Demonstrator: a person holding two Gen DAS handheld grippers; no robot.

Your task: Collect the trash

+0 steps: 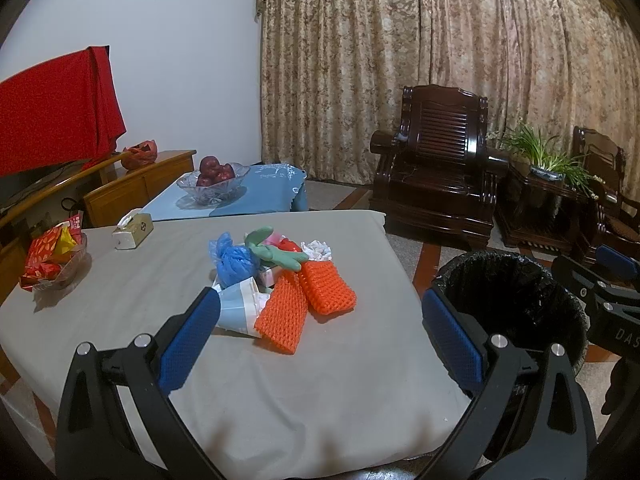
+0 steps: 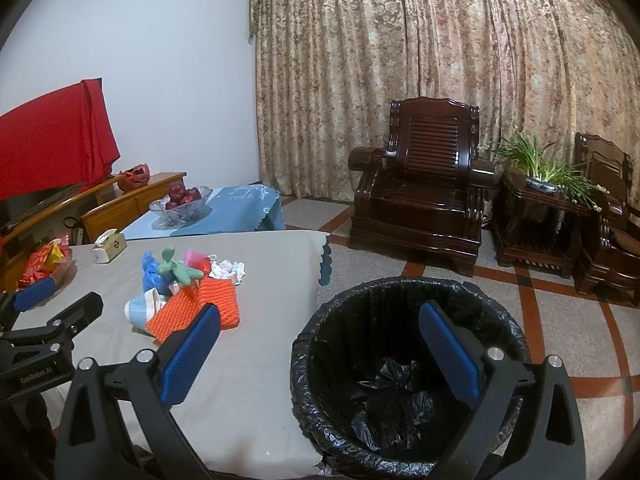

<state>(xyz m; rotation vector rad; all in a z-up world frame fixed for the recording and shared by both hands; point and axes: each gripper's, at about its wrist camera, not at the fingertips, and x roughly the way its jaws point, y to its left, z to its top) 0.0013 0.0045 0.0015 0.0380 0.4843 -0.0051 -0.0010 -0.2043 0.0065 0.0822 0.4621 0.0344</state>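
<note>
Both claws, left claw [image 1: 320, 332] and right claw [image 2: 320, 340], hang spread and empty. The trash pile sits mid-table [image 1: 340, 400]; its nearest orange foam net [image 1: 282, 320] looks light and squashy, best pinched at an edge, then dropped into the bin [image 2: 400, 364] beside the table.

Left claw [image 1: 320, 340] and right claw [image 2: 320, 348] both gape wide, empty.

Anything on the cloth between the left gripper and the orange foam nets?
Nothing: in the left wrist view, only bare grey tablecloth lies between the open left gripper and the nearest orange foam net.
</note>
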